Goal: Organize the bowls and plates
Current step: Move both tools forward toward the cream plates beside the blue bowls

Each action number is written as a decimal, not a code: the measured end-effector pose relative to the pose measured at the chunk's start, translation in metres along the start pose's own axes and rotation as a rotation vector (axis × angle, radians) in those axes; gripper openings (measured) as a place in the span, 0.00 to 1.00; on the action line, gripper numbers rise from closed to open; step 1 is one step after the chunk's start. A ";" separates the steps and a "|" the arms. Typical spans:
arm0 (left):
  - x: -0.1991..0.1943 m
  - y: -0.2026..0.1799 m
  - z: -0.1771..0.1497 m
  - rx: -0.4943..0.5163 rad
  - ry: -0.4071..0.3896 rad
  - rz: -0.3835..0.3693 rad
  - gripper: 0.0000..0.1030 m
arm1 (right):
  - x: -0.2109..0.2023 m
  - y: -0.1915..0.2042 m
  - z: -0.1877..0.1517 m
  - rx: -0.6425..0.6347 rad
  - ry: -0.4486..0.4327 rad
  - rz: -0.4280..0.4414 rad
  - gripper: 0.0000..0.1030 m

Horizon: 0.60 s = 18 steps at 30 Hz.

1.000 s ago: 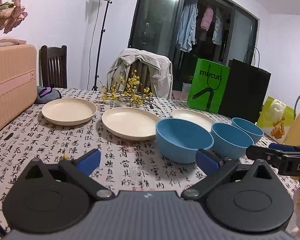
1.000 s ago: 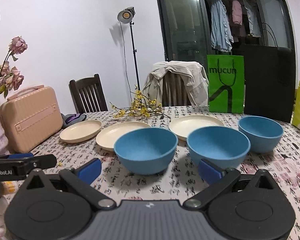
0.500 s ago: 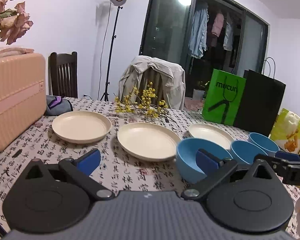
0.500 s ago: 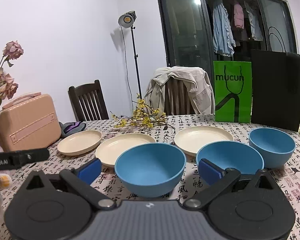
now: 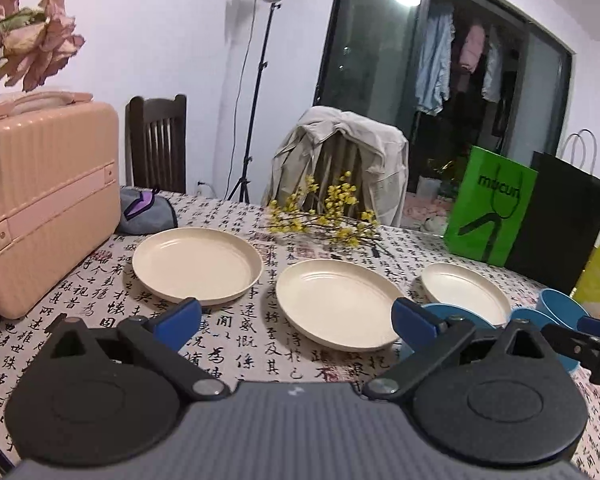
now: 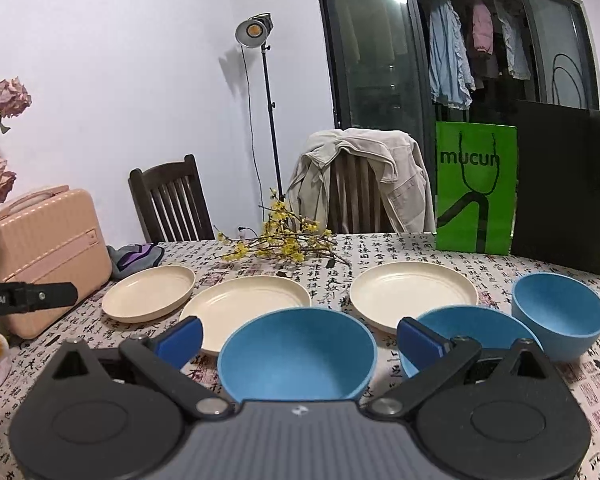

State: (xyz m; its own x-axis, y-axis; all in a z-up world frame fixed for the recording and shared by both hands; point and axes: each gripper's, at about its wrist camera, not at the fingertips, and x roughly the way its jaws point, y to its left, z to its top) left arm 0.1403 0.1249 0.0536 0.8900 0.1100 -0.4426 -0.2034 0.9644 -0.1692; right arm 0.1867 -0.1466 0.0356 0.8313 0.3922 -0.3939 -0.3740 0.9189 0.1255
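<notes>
both tongs, left gripper (image 5: 296,314) and right gripper (image 6: 298,334), gape empty above round cream plates (image 6: 246,306) and blue bowls (image 6: 298,354) mid-frame, green "mucun" paper bag (image 6: 476,188) upper right.

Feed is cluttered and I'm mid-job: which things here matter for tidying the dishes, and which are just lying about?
For the job: three cream plates; three blue bowls.

Lying about: pink case, yellow flowers, green bag, black bag, grey pouch.
</notes>
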 end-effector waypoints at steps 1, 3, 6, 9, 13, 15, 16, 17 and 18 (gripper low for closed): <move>0.003 0.002 0.001 -0.007 0.006 0.008 1.00 | 0.002 0.001 0.002 -0.003 -0.001 -0.002 1.00; 0.010 0.006 0.005 -0.021 0.017 0.015 1.00 | 0.007 0.004 0.005 -0.009 -0.001 -0.002 1.00; 0.018 0.009 0.010 -0.035 0.028 0.026 1.00 | 0.016 0.008 0.011 -0.012 0.006 0.006 1.00; 0.027 0.012 0.016 -0.047 0.039 0.038 1.00 | 0.026 0.012 0.016 -0.016 0.016 0.013 1.00; 0.038 0.019 0.024 -0.069 0.057 0.057 1.00 | 0.040 0.020 0.024 -0.026 0.029 0.019 1.00; 0.043 0.023 0.028 -0.078 0.058 0.060 1.00 | 0.046 0.023 0.027 -0.030 0.037 0.022 1.00; 0.045 0.025 0.029 -0.079 0.056 0.065 1.00 | 0.049 0.024 0.028 -0.030 0.040 0.019 1.00; 0.048 0.027 0.030 -0.085 0.057 0.073 1.00 | 0.052 0.027 0.029 -0.030 0.042 0.018 1.00; 0.051 0.029 0.032 -0.091 0.060 0.077 1.00 | 0.056 0.028 0.031 -0.033 0.045 0.018 1.00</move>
State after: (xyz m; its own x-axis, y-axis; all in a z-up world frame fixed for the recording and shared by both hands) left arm 0.1925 0.1658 0.0542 0.8451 0.1658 -0.5083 -0.3085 0.9277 -0.2103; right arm 0.2350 -0.0976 0.0453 0.8053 0.4057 -0.4323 -0.4026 0.9095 0.1034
